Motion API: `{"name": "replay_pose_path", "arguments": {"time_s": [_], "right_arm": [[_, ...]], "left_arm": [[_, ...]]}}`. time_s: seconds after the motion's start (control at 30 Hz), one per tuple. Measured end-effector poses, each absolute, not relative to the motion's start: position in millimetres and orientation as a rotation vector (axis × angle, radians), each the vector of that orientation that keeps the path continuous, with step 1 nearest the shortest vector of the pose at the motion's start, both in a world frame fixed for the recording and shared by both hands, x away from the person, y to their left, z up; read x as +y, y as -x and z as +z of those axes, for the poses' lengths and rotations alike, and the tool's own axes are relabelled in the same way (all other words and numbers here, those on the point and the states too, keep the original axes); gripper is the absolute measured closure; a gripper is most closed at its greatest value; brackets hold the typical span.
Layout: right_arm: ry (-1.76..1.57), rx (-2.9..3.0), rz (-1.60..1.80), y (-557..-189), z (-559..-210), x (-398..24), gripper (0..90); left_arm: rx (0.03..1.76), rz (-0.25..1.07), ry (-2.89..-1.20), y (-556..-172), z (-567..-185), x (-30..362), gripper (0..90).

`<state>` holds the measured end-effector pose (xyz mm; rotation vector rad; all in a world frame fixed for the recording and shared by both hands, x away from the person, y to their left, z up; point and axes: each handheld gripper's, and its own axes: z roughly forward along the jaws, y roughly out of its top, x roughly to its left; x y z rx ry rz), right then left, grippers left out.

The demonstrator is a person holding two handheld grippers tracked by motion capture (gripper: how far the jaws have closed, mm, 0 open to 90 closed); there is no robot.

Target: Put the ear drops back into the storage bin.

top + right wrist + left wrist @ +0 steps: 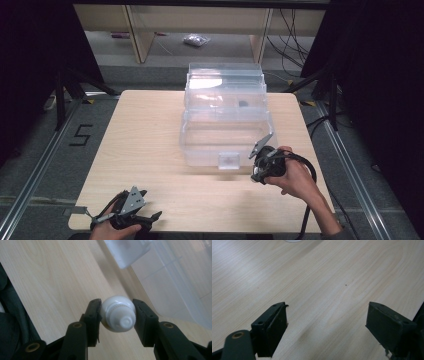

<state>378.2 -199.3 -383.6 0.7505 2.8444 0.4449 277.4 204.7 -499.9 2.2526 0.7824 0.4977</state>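
Counted: two grippers, one clear plastic box (225, 120), one white bottle (118, 313), one wooden table (150, 150). The bottle is small, round, with a ribbed cap and nozzle tip facing the camera. It is clamped between the right gripper (117, 315) jaws, above the table, beside the box's front. Left gripper (327, 325) jaws are spread wide, nothing between.

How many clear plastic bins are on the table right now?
1. The clear plastic bin sits mid-table toward the far edge, its lid swung open behind it. The right gripper, holding a white bottle, is beside its near right corner. Nothing seems hidden behind it.
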Motion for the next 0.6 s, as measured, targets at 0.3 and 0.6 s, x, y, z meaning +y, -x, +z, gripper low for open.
{"name": "replay_pose_path", "arguments": {"time_s": [0.3, 0.6], "right_arm": [[-0.728, 2.865, 0.455, -388, -364, -195, 60.1], [-0.718, 2.874, 0.439, -399, -351, -192, 60.1]], "left_arm": [[0.781, 0.498, -2.252, -277, -500, 205, 16.5], [0.79, 0.492, -2.247, -277, -500, 205, 16.5]]}}
